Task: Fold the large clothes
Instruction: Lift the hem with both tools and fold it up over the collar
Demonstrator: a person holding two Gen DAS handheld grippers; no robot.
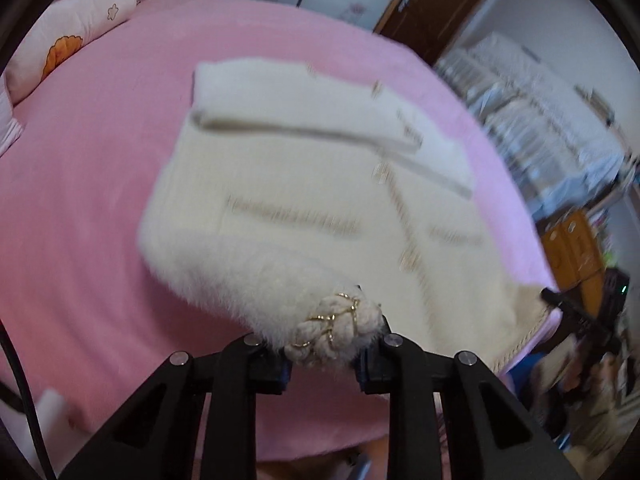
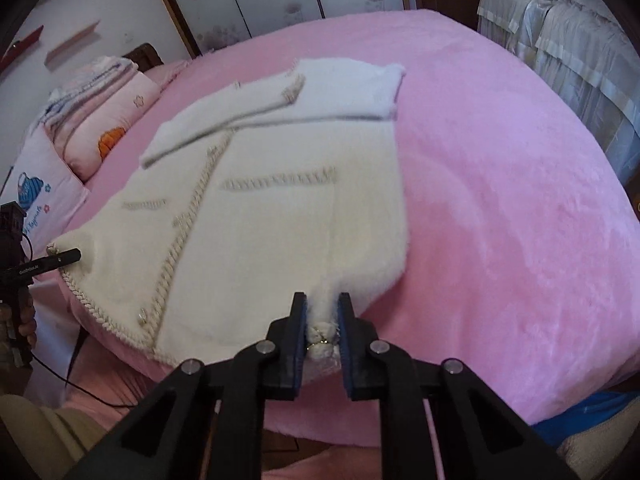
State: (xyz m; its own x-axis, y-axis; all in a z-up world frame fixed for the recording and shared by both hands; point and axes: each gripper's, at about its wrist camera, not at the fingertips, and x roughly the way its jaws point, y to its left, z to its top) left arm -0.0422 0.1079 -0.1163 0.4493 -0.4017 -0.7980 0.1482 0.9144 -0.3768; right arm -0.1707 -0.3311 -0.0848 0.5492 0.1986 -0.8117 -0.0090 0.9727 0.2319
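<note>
A cream fuzzy cardigan (image 2: 280, 208) with braided gold-flecked trim lies spread on the pink bedspread (image 2: 500, 200), its sleeves already crossed over the far end, near the wardrobe doors. Both tools have hold of the near hem, the end closest to the person. The right gripper (image 2: 322, 330) has its fingers closed down to a narrow gap on one hem corner, the braided edge bunched between the blue pads and a tuft of pile pulled up above them. The left gripper (image 1: 334, 340) pinches the opposite hem corner, a knot of braid and fur filling the space between its fingers; from the right wrist view its black tip shows at the far left of the hem. The garment's long axis runs straight away from both grippers, hem near, collar and folded sleeves far, so I would judge the coming move to be a lift and carry of the hem forward over the body toward the sleeves. Neither hand is nearer; they sit at the two ends of the hem and would need to travel evenly together. The left view is blurred. Pillows (image 2: 104, 120) are stacked by the headboard.
</note>
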